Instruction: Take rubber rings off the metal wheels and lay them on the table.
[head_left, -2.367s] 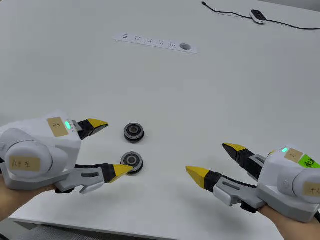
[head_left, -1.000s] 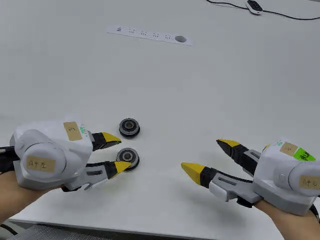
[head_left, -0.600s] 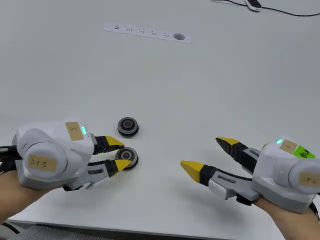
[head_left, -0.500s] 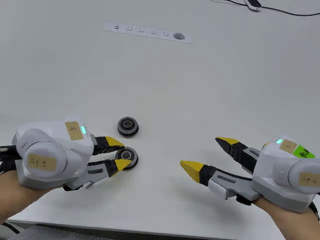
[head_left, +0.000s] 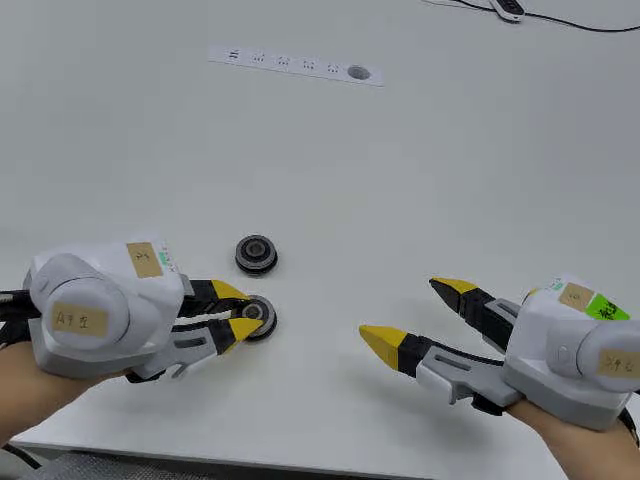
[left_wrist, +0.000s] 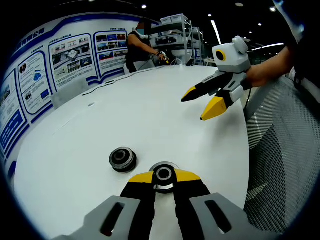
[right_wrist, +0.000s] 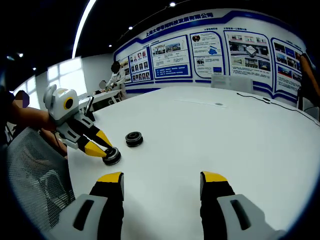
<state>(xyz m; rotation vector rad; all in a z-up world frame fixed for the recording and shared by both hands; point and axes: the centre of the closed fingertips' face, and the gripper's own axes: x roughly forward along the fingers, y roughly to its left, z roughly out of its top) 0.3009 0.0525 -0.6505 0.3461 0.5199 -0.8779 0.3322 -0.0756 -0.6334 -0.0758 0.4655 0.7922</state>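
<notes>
Two black-rimmed metal wheels lie on the white table (head_left: 400, 180). The far wheel (head_left: 257, 254) (left_wrist: 123, 159) (right_wrist: 133, 138) lies free. The near wheel (head_left: 259, 316) (left_wrist: 164, 176) (right_wrist: 111, 156) sits between the yellow tips of my left gripper (head_left: 238, 308) (left_wrist: 165, 177), whose jaws have come together on its sides, low over the table. My right gripper (head_left: 416, 310) (right_wrist: 162, 177) hovers open to the right with nothing between its fingers, about a hand's width from the wheels. It also appears in the left gripper view (left_wrist: 202, 104).
A white power strip (head_left: 295, 66) lies flat at the back of the table, and a cable with a small remote (head_left: 508, 8) at the far right corner. The table's front edge runs just under both grippers. A mesh chair (left_wrist: 285, 140) stands beside it.
My left gripper slid right to the near wheel and its jaws narrowed from wide open to closed around it. The right gripper stayed almost still and open.
</notes>
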